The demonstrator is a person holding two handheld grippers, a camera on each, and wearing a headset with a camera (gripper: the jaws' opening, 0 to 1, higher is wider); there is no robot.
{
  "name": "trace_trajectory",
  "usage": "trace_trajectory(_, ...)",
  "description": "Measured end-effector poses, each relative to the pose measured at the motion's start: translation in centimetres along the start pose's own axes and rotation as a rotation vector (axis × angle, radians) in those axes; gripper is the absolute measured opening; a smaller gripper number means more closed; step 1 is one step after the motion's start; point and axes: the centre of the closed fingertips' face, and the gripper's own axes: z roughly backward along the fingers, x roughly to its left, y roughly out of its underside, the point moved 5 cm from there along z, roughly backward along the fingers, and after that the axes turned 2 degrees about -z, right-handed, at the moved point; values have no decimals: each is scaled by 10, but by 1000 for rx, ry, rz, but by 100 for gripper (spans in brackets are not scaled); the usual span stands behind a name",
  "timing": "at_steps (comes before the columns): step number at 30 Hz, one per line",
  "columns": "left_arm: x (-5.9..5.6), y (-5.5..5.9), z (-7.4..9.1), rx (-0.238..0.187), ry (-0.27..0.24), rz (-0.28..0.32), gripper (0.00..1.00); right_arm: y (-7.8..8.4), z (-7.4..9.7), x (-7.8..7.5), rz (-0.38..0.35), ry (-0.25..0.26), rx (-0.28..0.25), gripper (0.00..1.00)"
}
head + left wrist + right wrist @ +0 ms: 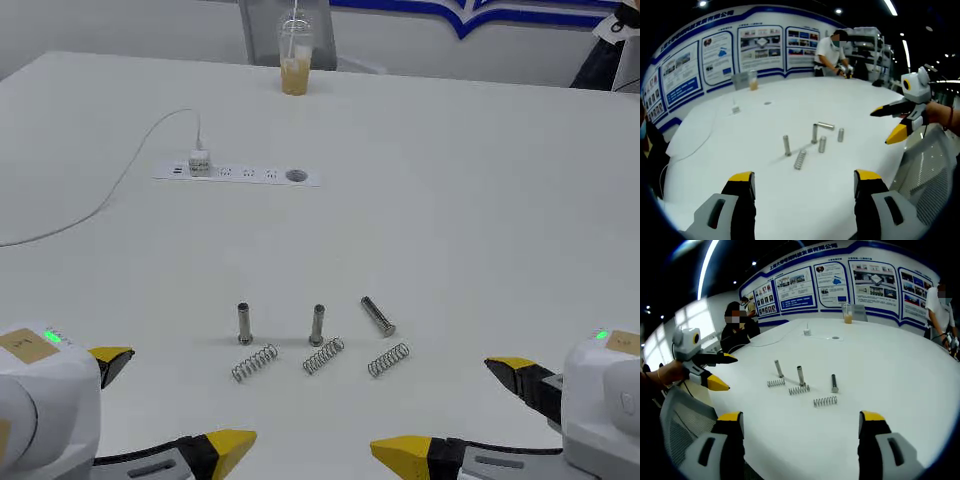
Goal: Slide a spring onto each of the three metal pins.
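Note:
Three metal pins sit in a row on the white table: the left pin (243, 323) and middle pin (317, 325) stand upright, the right pin (377, 316) lies on its side. Just in front of each lies a loose spring: left (255, 362), middle (323, 355), right (388, 359). My left gripper (170, 400) is open at the near left, well short of the springs. Equally far back at the near right, my right gripper (455, 408) is open. Both hold nothing. The left gripper view shows the pins (814, 133) and springs (800, 159) ahead; the right gripper view shows them too (800, 375).
A white power strip (237, 173) with a plugged charger and a cable trailing left lies beyond the pins. A drink cup (295, 60) stands at the far edge by a chair. A person (831, 52) stands at the far end; another (735, 322) sits nearby.

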Motion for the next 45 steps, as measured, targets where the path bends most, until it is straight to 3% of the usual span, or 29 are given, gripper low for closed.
trace_trajectory(24,1,3,0,1,-8,14,75,-3,1,-1,7,0,-19,96)
trace_trajectory(45,-1,0,-2,0,0,18,76,-16,-7,-19,14,36,-36,91)
